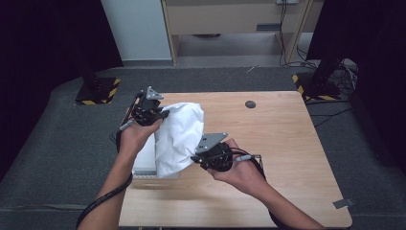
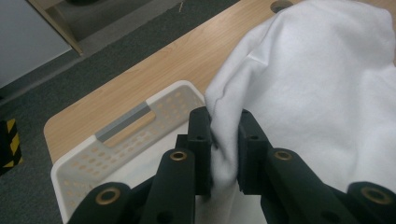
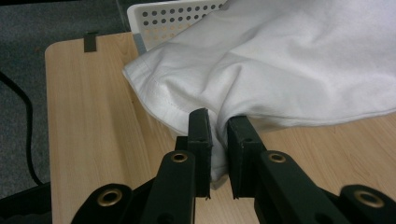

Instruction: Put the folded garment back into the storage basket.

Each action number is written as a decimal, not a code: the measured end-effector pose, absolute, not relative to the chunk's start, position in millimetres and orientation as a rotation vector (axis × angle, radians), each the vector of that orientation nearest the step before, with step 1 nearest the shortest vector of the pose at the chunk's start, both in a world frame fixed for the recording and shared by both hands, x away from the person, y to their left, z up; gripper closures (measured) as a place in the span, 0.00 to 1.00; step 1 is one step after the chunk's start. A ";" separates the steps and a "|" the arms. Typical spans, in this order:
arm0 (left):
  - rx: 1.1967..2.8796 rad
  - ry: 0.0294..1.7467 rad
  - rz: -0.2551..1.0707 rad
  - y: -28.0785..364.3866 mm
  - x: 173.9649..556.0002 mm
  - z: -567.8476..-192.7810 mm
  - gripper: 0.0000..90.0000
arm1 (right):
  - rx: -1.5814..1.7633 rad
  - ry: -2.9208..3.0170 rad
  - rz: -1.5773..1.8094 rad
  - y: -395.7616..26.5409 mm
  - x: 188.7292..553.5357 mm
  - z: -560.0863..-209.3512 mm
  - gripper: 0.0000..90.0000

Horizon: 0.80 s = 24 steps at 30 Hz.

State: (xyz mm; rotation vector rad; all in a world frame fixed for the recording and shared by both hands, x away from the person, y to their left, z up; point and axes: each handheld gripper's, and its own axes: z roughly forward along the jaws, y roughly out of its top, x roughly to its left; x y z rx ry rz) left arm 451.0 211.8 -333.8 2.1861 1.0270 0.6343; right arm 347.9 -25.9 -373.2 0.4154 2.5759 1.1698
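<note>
Here the right gripper view shows the white cloth's (image 3: 299, 60) stitched hem.

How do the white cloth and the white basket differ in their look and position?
The white cloth is soft and creased; the white basket is stiff, with perforated walls. The cloth hangs lifted, clamped by the left gripper and right gripper; the basket rests on the table. Both are white.

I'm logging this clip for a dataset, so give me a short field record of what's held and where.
item: white cloth
left gripper: shut on the cloth's far edge
right gripper: shut on the cloth's near edge
cloth state: lifted, bunched between the grippers
below: white perforated basket, at the left edge of the wooden table
</note>
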 end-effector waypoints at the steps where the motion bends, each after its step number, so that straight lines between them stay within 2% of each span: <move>1: 2.184 1.026 0.634 212.6 451.8 -333.9 0.88 | 0.418 2.575 1.170 -25.4 348.7 -373.4 0.90; 24: 2.204 0.990 0.696 210.0 459.2 -320.8 0.88 | 0.437 2.555 1.157 -20.1 364.3 -366.1 0.90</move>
